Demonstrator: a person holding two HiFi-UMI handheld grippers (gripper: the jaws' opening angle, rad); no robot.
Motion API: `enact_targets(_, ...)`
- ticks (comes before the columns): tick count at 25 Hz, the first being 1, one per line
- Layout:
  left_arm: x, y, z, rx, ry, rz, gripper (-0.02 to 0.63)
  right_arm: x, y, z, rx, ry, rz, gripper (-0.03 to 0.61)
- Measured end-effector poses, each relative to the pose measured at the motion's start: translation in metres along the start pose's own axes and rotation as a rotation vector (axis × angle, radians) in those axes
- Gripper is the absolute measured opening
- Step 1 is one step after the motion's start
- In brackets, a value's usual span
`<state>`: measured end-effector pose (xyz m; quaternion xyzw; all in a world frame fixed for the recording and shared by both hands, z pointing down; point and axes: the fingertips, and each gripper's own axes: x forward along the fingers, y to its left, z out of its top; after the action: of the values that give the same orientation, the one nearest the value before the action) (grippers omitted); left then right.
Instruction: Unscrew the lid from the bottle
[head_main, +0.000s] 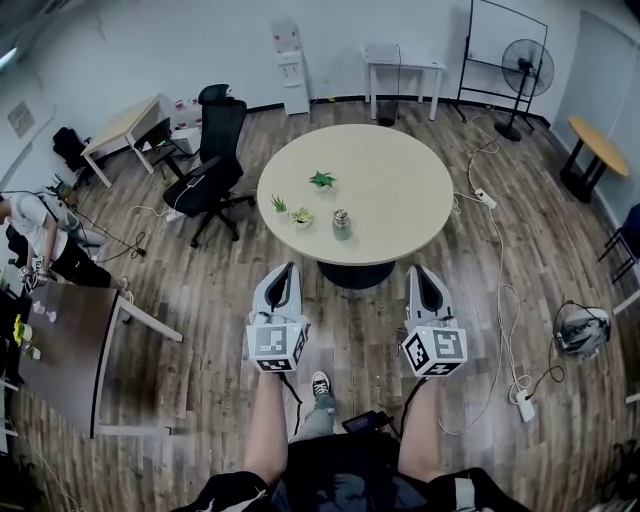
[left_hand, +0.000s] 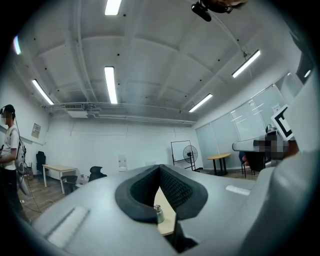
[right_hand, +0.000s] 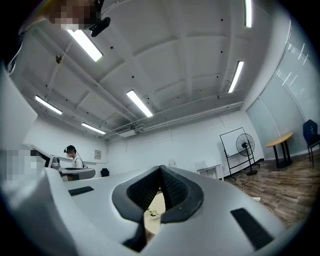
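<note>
A small glass bottle (head_main: 342, 224) with a metal lid stands upright near the front edge of the round beige table (head_main: 400, 190). Through the gap under the jaws in the left gripper view, the bottle (left_hand: 158, 214) shows small and far off. My left gripper (head_main: 290, 268) and right gripper (head_main: 420, 270) hover over the floor just short of the table, side by side, tips pointing toward it. Both are shut with nothing between the pads. The right gripper view shows shut jaws (right_hand: 161, 169) and a potted plant (right_hand: 152, 213) beyond them.
Three small potted plants (head_main: 301, 216) sit on the table left of the bottle. A black office chair (head_main: 215, 160) stands to the table's left. Cables and a power strip (head_main: 484, 198) lie on the floor at right. A brown desk (head_main: 60, 350) and a person (head_main: 30, 225) are at far left.
</note>
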<state>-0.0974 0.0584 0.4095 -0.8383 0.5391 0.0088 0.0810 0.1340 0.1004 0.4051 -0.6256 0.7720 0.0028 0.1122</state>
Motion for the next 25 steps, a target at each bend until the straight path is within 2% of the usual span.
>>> enact_targets(4, 0.059, 0.013, -0.018, -0.064, -0.035, -0.019, 0.002, 0.044, -0.016, -0.011, -0.044, 0.0, -0.004, 0.002)
enact_targets(8, 0.135, 0.031, -0.025, -0.087, -0.09, -0.055, 0.002, 0.11, -0.041, -0.01, -0.085, -0.01, -0.038, 0.002)
enact_targets(15, 0.239, 0.081, -0.014, -0.069, -0.16, -0.102, 0.002, 0.232, -0.058, 0.005, -0.09, -0.062, -0.067, 0.003)
enact_targets(21, 0.283, 0.11, -0.044, -0.083, -0.109, -0.073, 0.002, 0.289, -0.062, -0.023, -0.172, 0.002, -0.066, 0.002)
enact_targets(25, 0.302, 0.114, -0.06, -0.106, -0.084, -0.058, 0.002, 0.308, -0.072, -0.034, -0.172, 0.034, -0.058, 0.003)
